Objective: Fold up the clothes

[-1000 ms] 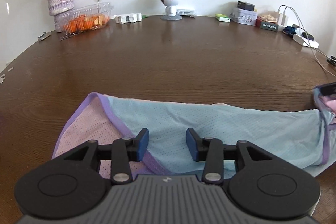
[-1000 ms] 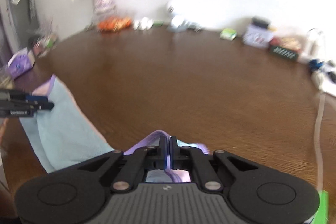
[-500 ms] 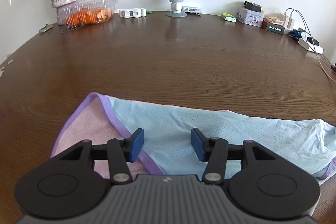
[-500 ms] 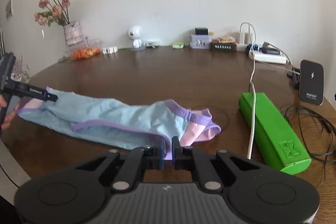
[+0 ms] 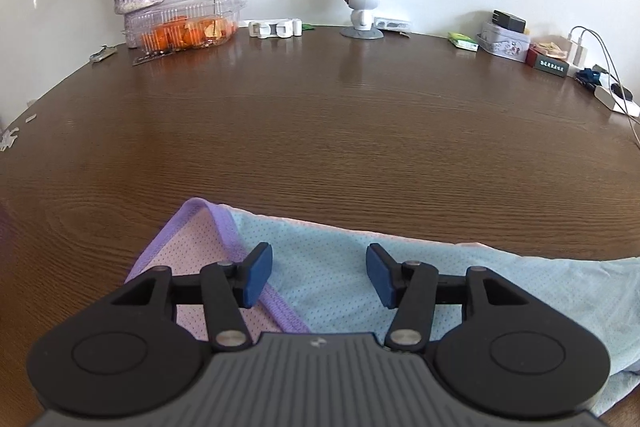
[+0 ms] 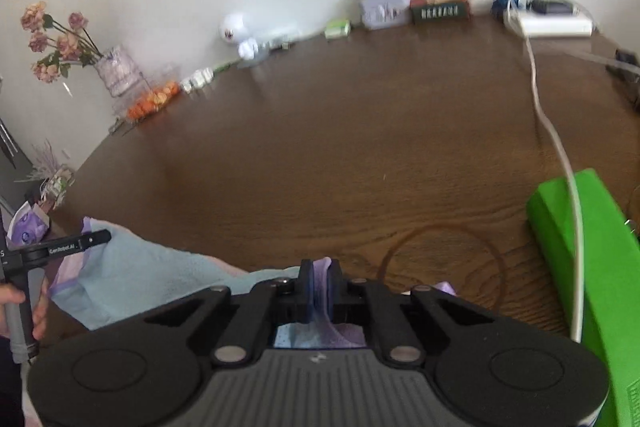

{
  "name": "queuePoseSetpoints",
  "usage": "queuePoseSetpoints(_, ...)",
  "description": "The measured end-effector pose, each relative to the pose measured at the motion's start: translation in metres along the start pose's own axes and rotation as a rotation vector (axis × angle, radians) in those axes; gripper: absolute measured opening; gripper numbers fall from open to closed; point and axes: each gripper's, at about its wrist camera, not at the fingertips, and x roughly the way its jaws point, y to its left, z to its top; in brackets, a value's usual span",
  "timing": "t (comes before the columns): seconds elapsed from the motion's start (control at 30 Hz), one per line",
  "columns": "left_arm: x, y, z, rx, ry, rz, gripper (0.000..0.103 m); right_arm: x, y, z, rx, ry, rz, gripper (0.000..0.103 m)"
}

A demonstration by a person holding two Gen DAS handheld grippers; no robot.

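We see the garment, a light blue mesh piece with purple trim and a pink lining, lying stretched along the near edge of the brown wooden table. In the left wrist view it fills the frame from 6 to 4 o'clock. The left gripper hangs over it with its fingers standing about half apart; they have just been opening, and the blue cloth shows between them without either pad pressing on it. The purple trim runs under the left-hand pad.

In the right wrist view, which is somewhat blurred, the right gripper has its fingers closed on a fold of the purple trim at 6 o'clock; the cloth appears pinched between the pads. At 9 o'clock the other gripper reaches over the far end of the garment. A green box lies at 3 o'clock with a white cable draped over it.
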Motion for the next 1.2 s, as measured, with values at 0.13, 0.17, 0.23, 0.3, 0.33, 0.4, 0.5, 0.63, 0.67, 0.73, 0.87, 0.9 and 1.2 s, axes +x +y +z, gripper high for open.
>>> queuePoseSetpoints(0.13, -0.001, -0.001, -0.002, 0.004, -0.008, 0.013, 0.056, -0.033, 0.004, -0.03, -0.098, -0.166, -0.044, 0.005)
queuePoseSetpoints(0.17, -0.001, -0.001, -0.002, 0.003, -0.007, 0.012, 0.056, -0.028, 0.001, -0.034, -0.088, -0.153, -0.063, 0.005)
queuePoseSetpoints(0.23, -0.001, -0.001, -0.001, 0.003, -0.004, 0.012, 0.056, -0.017, -0.005, -0.042, -0.065, -0.126, -0.1, 0.006)
queuePoseSetpoints(0.3, -0.002, -0.001, -0.001, 0.005, 0.004, 0.01, 0.056, -0.012, -0.004, -0.042, -0.068, -0.131, -0.158, 0.008)
queuePoseSetpoints(0.33, -0.003, -0.001, -0.001, 0.006, 0.01, 0.012, 0.057, -0.015, -0.002, -0.039, -0.076, -0.143, -0.17, 0.013)
queuePoseSetpoints(0.4, -0.013, 0.0, -0.003, 0.006, 0.005, 0.017, 0.057, -0.035, -0.001, -0.039, -0.116, -0.173, -0.173, 0.023)
queuePoseSetpoints(0.5, -0.032, -0.001, -0.009, 0.008, -0.019, 0.003, 0.057, -0.065, -0.007, -0.042, -0.149, -0.156, -0.173, 0.026)
queuePoseSetpoints(0.63, -0.04, -0.008, -0.017, 0.031, -0.02, -0.013, 0.058, -0.073, -0.021, -0.045, 0.0, -0.046, -0.13, 0.029)
queuePoseSetpoints(0.67, -0.04, -0.01, -0.018, 0.034, -0.018, -0.017, 0.058, -0.071, -0.023, -0.046, 0.037, -0.042, -0.108, 0.03)
queuePoseSetpoints(0.73, -0.035, -0.01, -0.019, 0.031, -0.006, -0.013, 0.058, -0.066, -0.026, -0.047, 0.109, -0.034, -0.063, 0.032)
queuePoseSetpoints(0.87, -0.036, -0.009, -0.02, 0.03, -0.012, -0.035, 0.058, -0.053, -0.026, -0.047, 0.193, -0.007, -0.03, 0.042)
queuePoseSetpoints(0.9, -0.035, -0.01, -0.02, 0.03, -0.013, -0.035, 0.058, -0.047, -0.026, -0.046, 0.214, 0.003, -0.041, 0.042)
queuePoseSetpoints(1.2, -0.03, -0.006, -0.023, 0.025, 0.019, -0.041, 0.058, -0.048, -0.002, -0.014, 0.03, -0.133, 0.012, 0.001)
